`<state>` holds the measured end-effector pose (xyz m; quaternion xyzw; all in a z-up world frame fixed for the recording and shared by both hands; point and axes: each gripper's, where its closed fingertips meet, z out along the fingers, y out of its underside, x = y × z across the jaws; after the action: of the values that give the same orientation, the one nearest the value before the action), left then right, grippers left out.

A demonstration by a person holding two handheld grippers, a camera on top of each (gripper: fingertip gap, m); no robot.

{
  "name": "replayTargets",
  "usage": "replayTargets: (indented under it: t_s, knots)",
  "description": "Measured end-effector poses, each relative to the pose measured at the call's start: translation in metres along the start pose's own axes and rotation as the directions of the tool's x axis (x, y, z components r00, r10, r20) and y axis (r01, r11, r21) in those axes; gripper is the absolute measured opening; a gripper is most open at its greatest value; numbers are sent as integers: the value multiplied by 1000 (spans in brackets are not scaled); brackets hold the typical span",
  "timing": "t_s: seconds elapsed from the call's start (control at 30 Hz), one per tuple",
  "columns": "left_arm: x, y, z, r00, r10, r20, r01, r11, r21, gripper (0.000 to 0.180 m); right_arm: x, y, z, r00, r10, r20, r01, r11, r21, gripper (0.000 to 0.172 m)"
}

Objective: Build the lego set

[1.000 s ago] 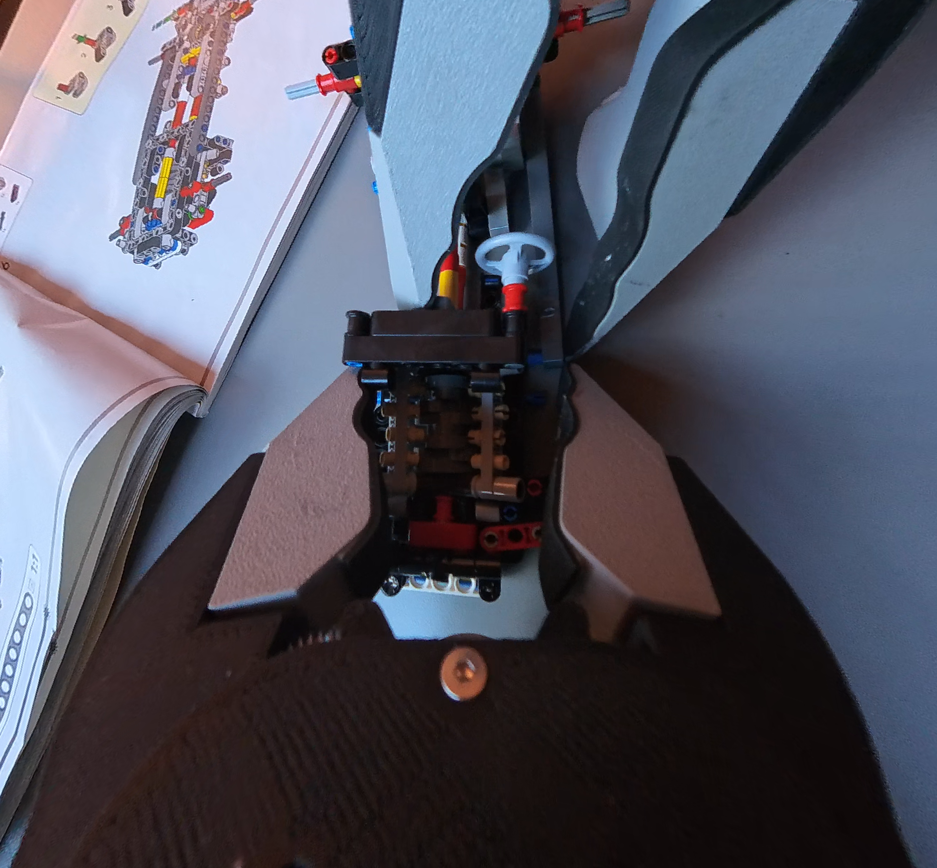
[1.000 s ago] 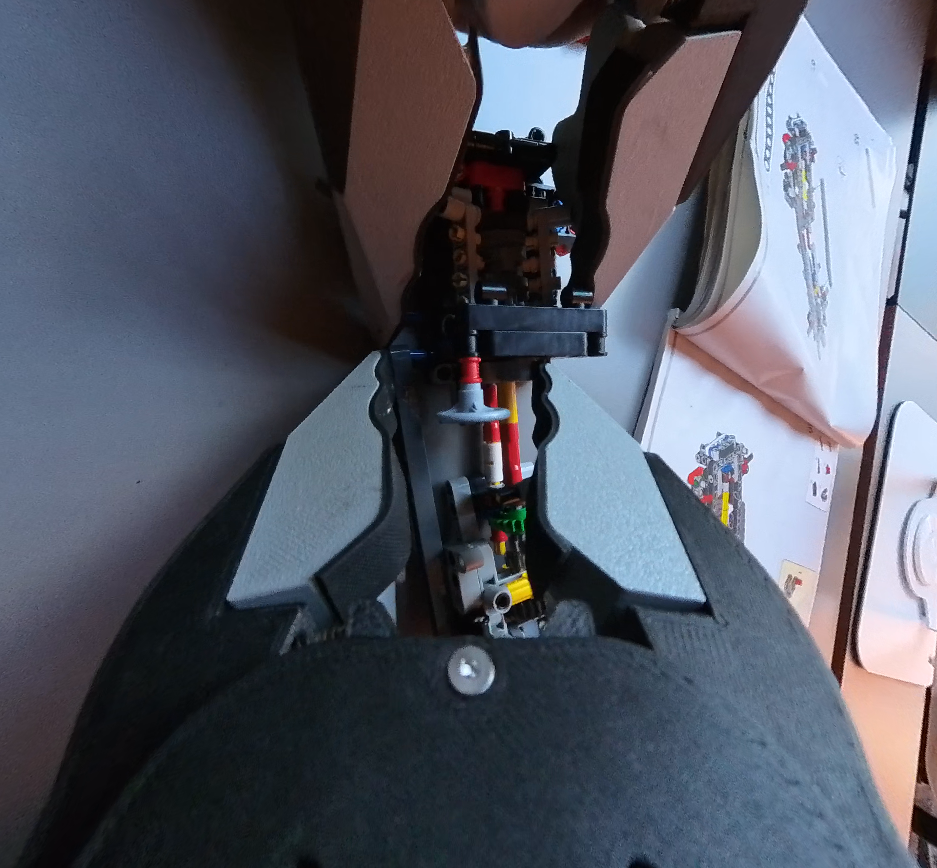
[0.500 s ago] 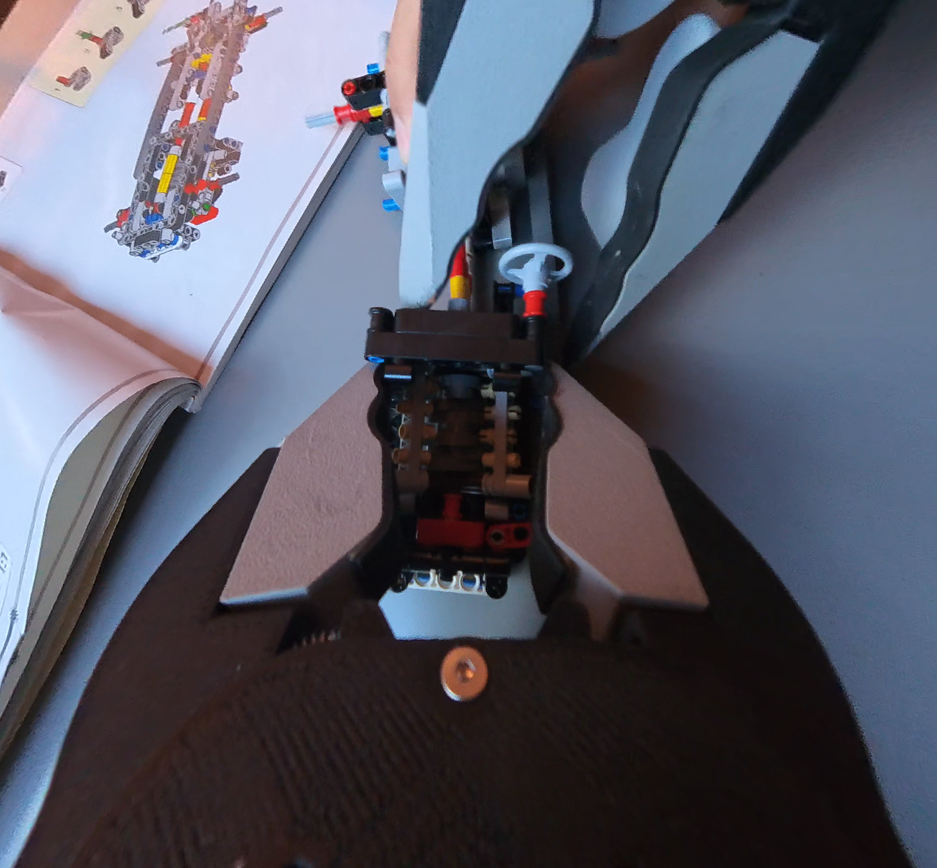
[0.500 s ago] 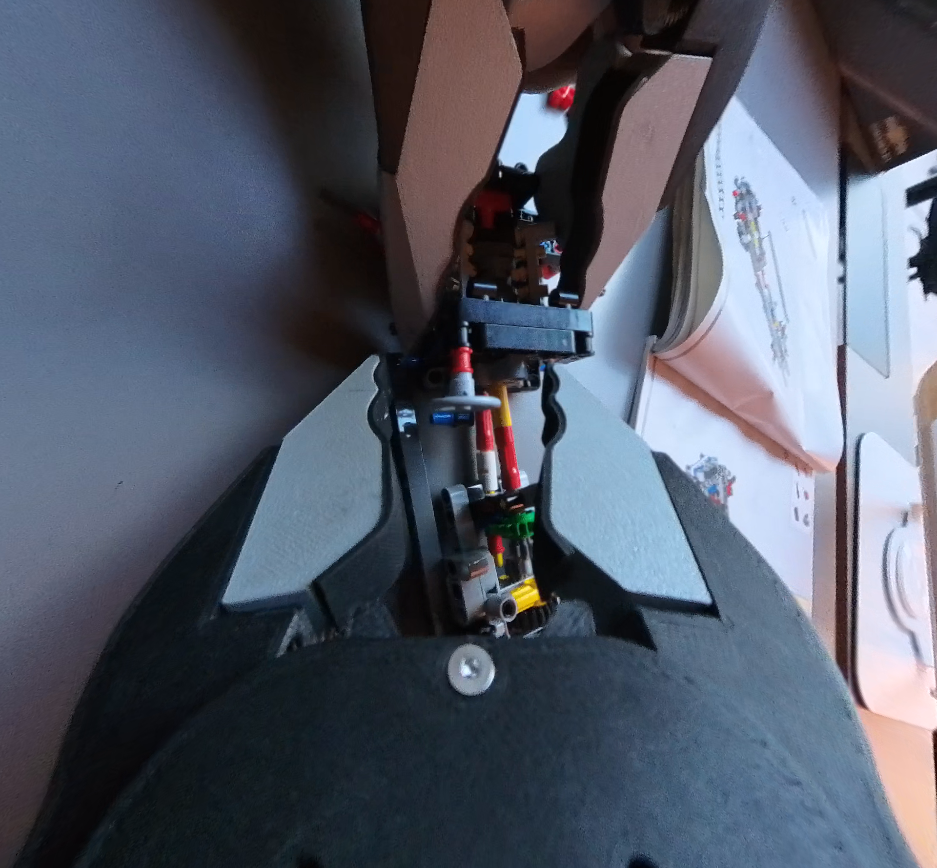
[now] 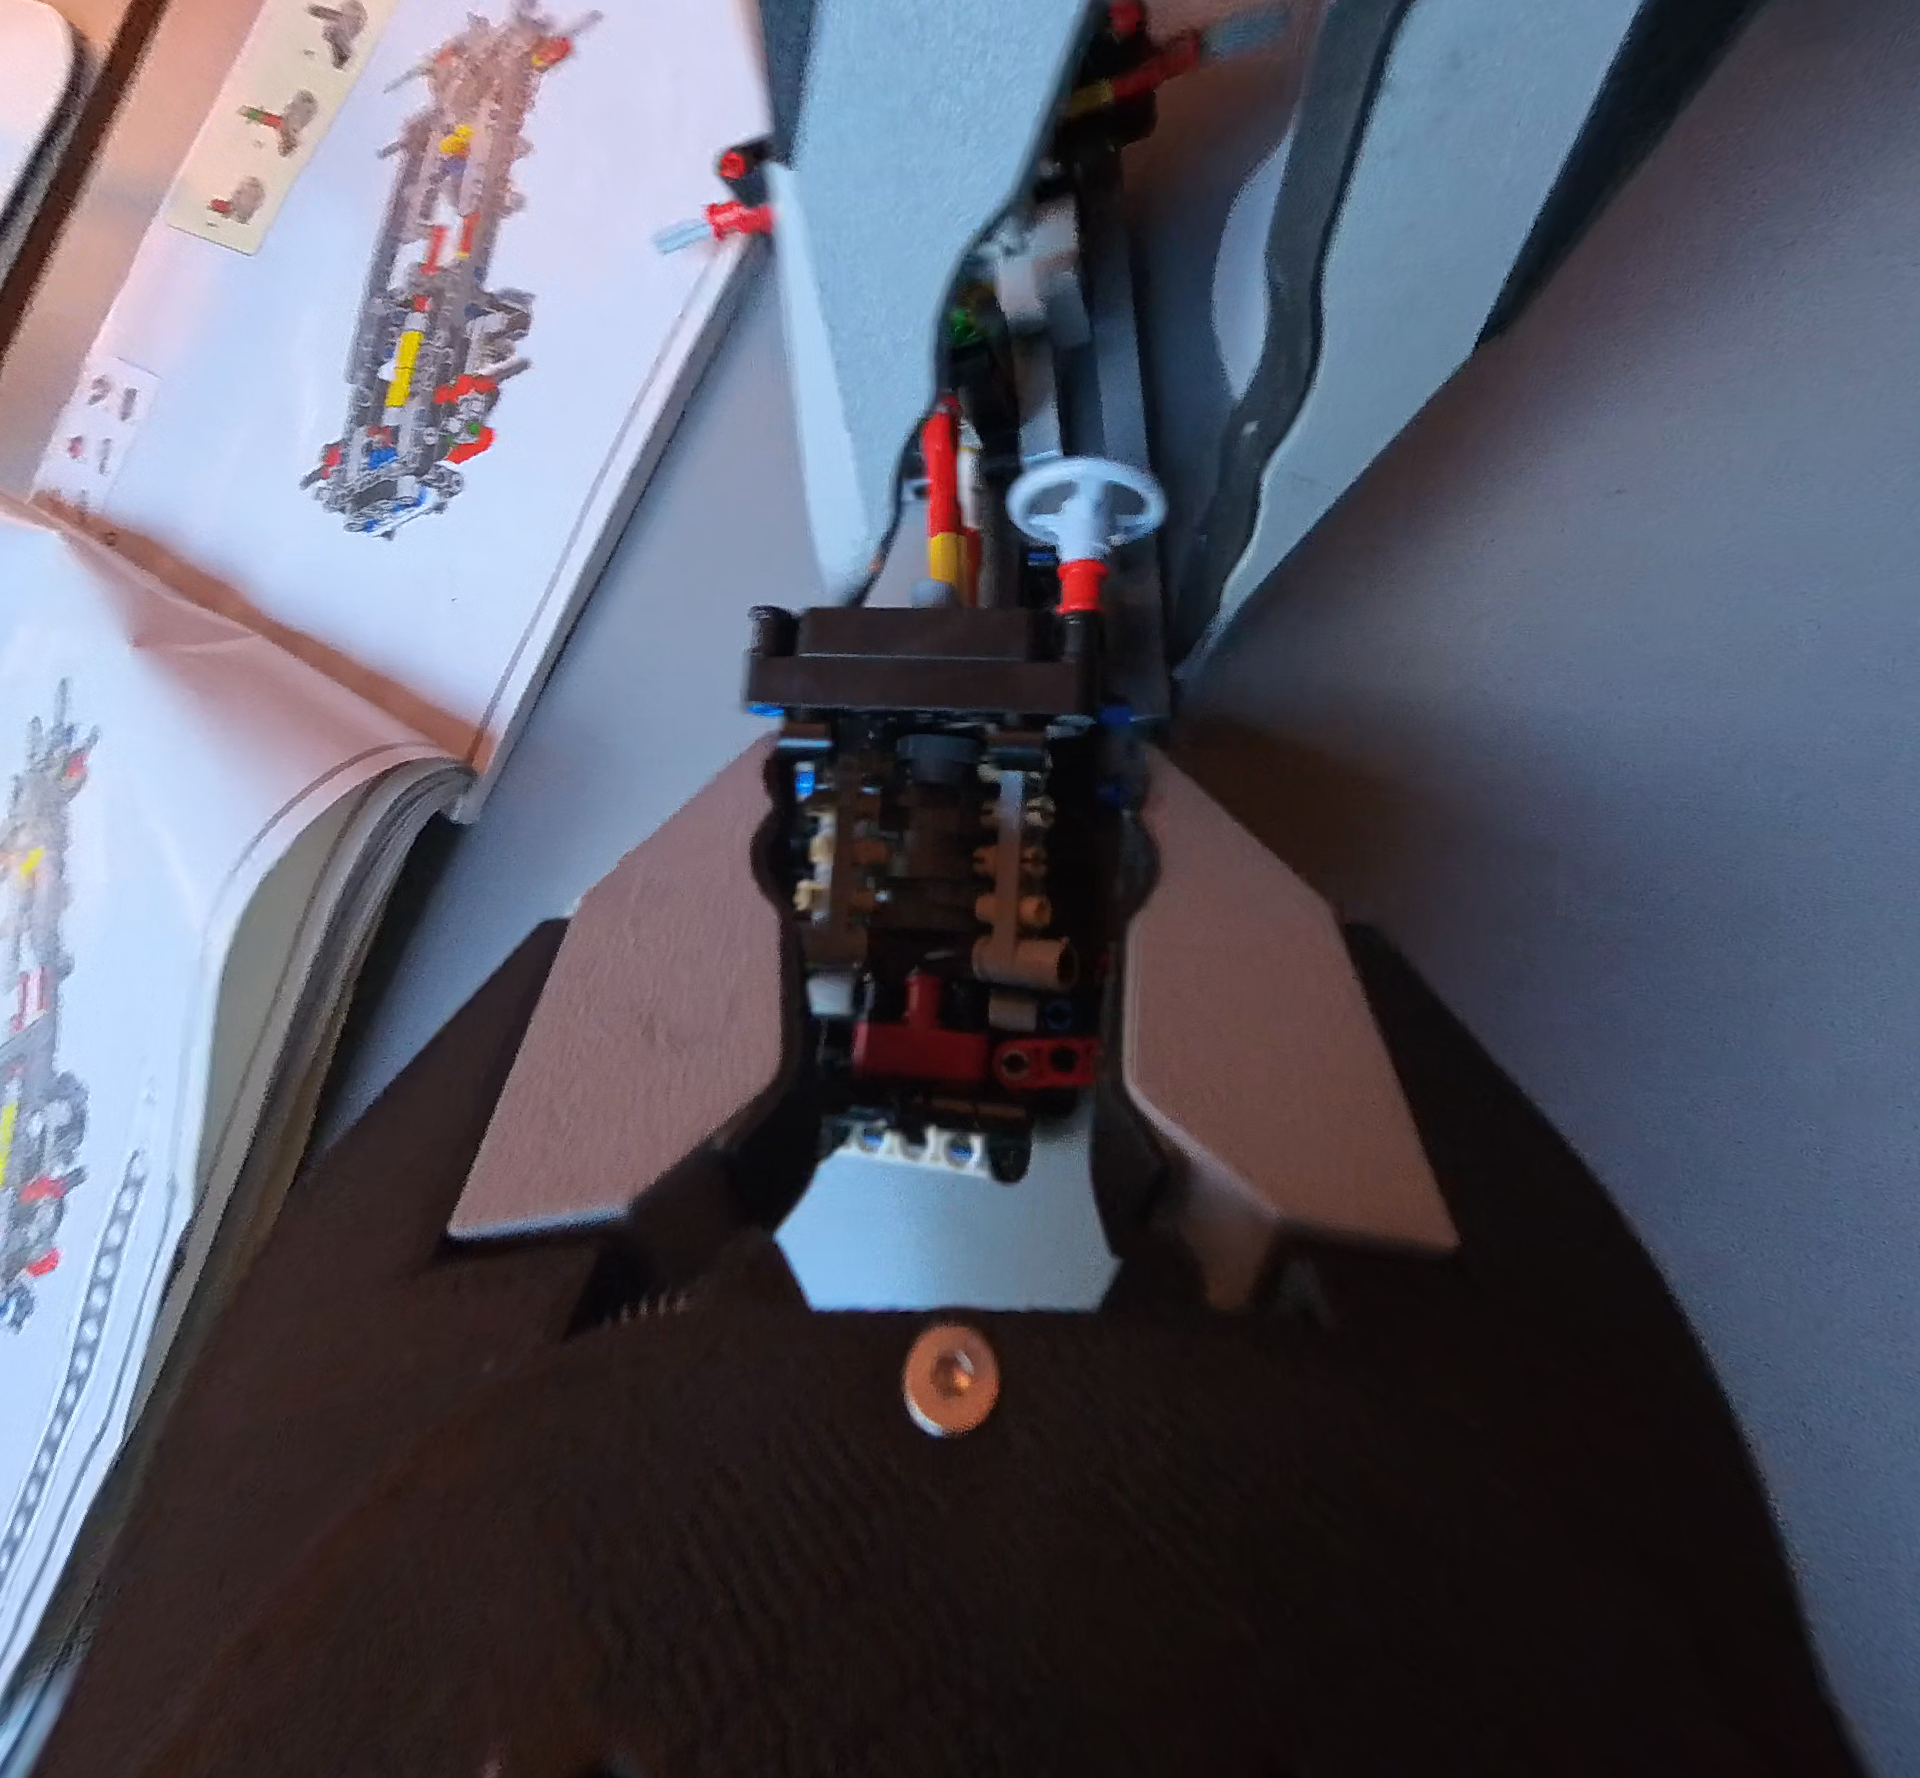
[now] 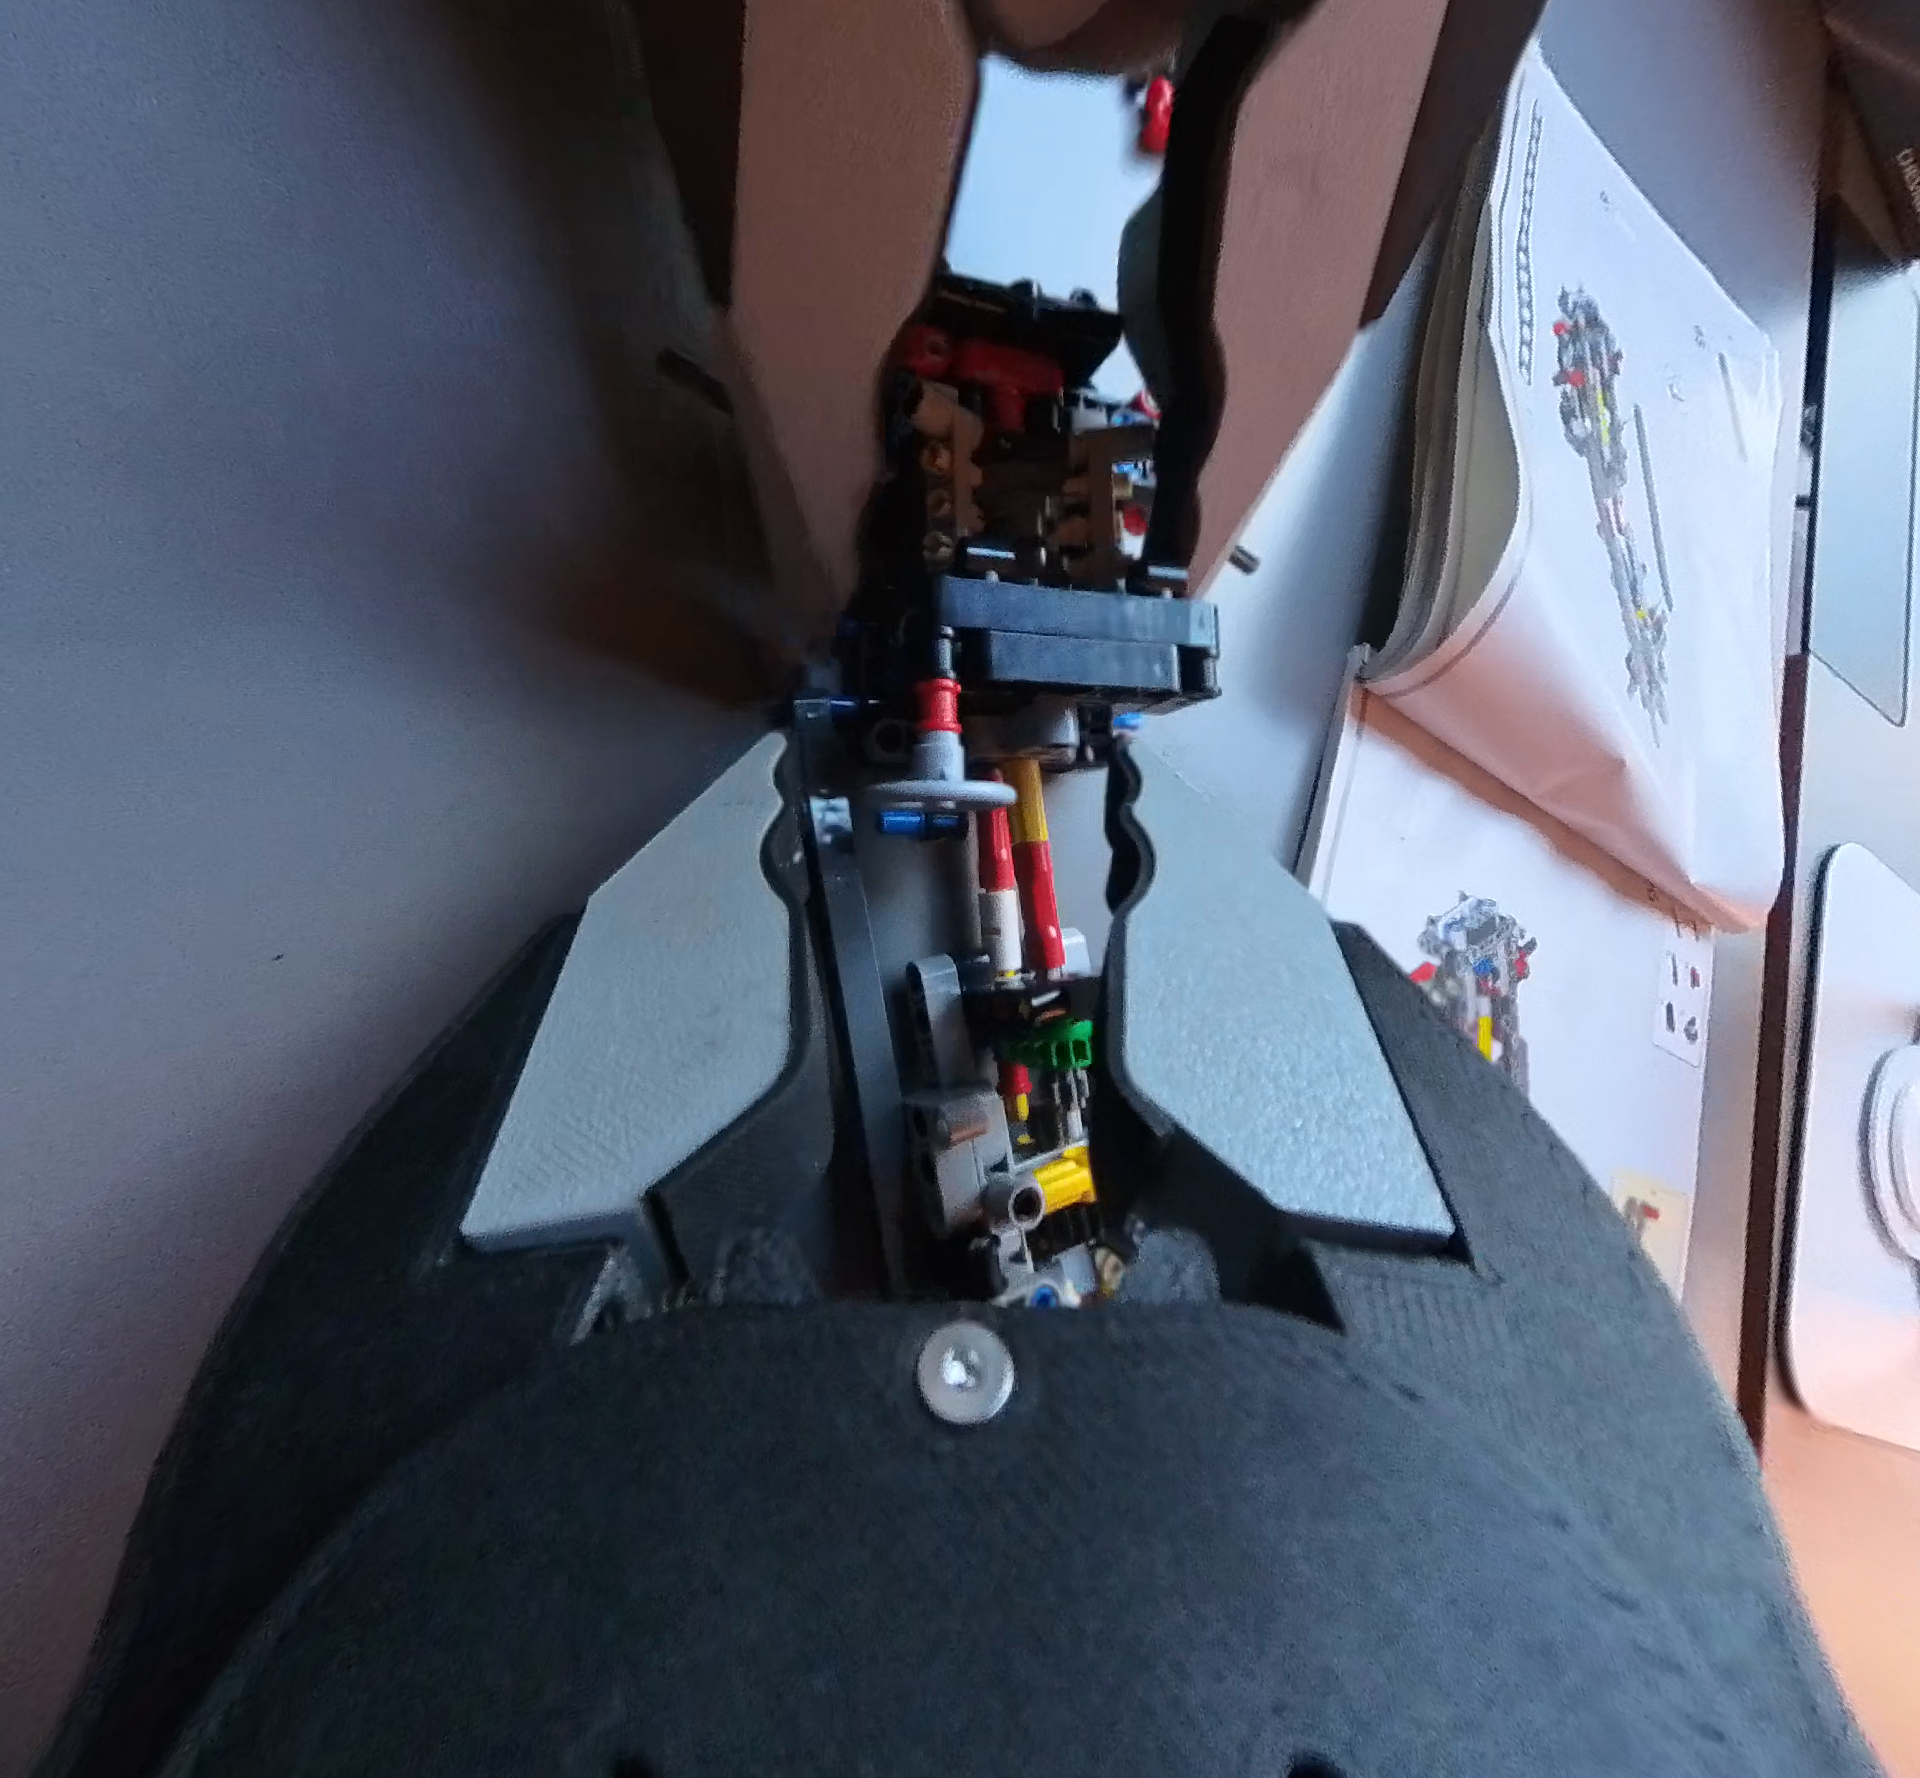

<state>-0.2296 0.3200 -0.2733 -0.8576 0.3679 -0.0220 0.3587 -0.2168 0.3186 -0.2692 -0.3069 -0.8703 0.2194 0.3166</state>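
Both your grippers clamp one long brick-built chassis model point(image 5: 940, 907) just above the grey table point(image 5: 1558, 793): left gripper point(image 5: 940, 855) on the dark engine end, right gripper point(image 6: 961, 897) on the grey frame. Stiff but snap-fit; hold beams, not the steering wheel point(image 5: 1086, 502).

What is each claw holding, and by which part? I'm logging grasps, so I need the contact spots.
Both hold one brick-built chassis model. The left claw clamps the black engine-block end; the right claw grips the long grey frame end behind the steering wheel.
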Motion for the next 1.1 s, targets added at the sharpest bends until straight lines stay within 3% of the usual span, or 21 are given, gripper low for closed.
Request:
replayTargets:
  t_s: [0.07,0.13,0.3,0.43,0.47,0.57,0.63,0.77,0.93,1.0,1.1]
  knots:
    - [-3,-10,-13,998,-53,-25,54,997,57,55,-1,4,-3,1000,31,3,-31,999,-31,55]
    - [-2,-15,-22,992,-105,-74,111,991,76,62,0,3,-9,998,54,-18,-54,998,-33,55]
    - [-13,3,-24,997,-68,-42,66,997,-46,65,1,-10,-38,988,114,-102,-109,993,50,50]
    - [1,21,-4,997,-5,-77,-10,982,-191,73,-6,-5,-28,979,183,-87,-181,983,27,52]
    - [4,15,-2,997,-15,-80,2,986,-165,68,-6,-3,-23,976,193,-96,-194,981,3,51]
    - [2,14,1,998,-12,-62,1,985,-173,61,-8,0,-21,969,193,-153,-200,979,-30,38]
    - [3,13,2,998,-16,-56,7,986,-165,61,-9,-2,-32,960,165,-226,-171,985,-7,16]
    - [4,13,2,997,-49,-58,40,988,-150,60,-28,-10,-43,955,154,-253,-150,988,34,21]
    - [5,11,4,996,-58,-68,49,990,-132,60,-29,11,-18,945,-63,-322,8,985,-170,30]
    - [5,11,4,995,-74,-67,64,987,-146,60,-27,13,-12,919,-172,-356,99,972,-214,14]
    - [5,11,4,994,-95,-53,85,983,-165,59,-25,10,-6,870,-310,-383,220,940,-261,7]
